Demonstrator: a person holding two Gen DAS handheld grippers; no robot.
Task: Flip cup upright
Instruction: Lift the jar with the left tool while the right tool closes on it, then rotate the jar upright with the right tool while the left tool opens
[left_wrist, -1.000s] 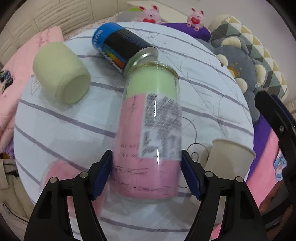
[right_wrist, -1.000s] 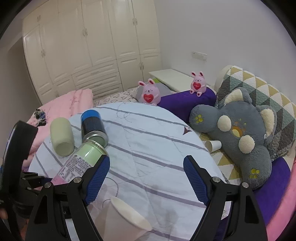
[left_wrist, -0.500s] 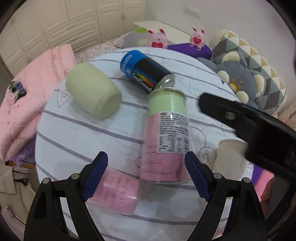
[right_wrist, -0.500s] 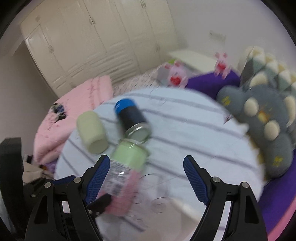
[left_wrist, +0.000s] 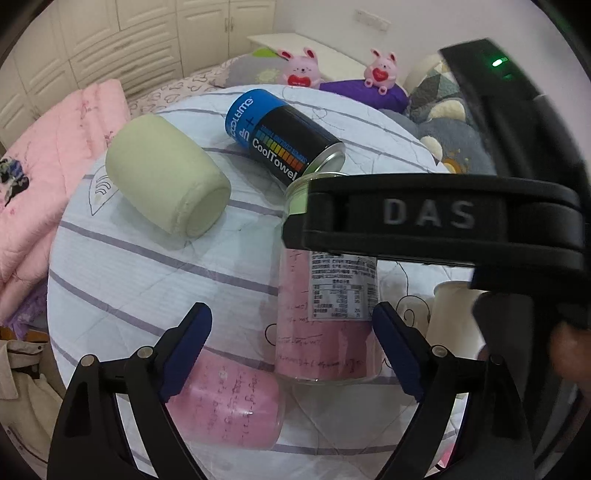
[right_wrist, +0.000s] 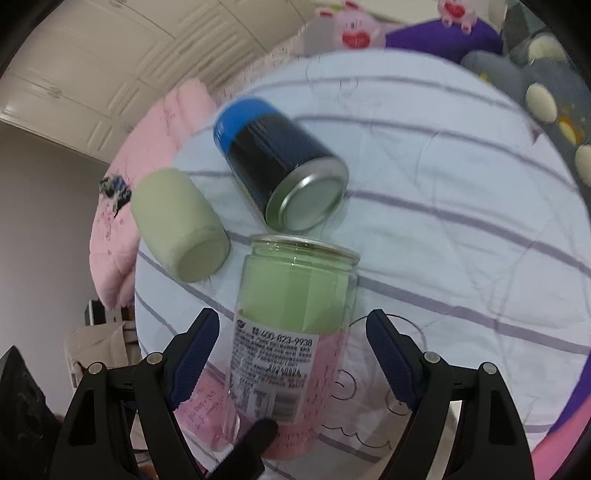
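Note:
A clear jar with pink and green paper inside lies on its side on the round striped table; it also shows in the right wrist view. My left gripper is open, pulled back from the jar's base. My right gripper is open, its fingers either side of the jar's body without touching; its black body crosses the left wrist view. A white paper cup stands upside down at the right edge. A small clear cup with pink paper lies near the left finger.
A blue and black CoolTowel can and a pale green foam cup lie on their sides further back. A grey plush bear and pink bunnies sit behind the table. A pink quilt lies to the left.
My left gripper let go of the jar, opened and drew back. My right gripper swung down over the table and now straddles the jar.

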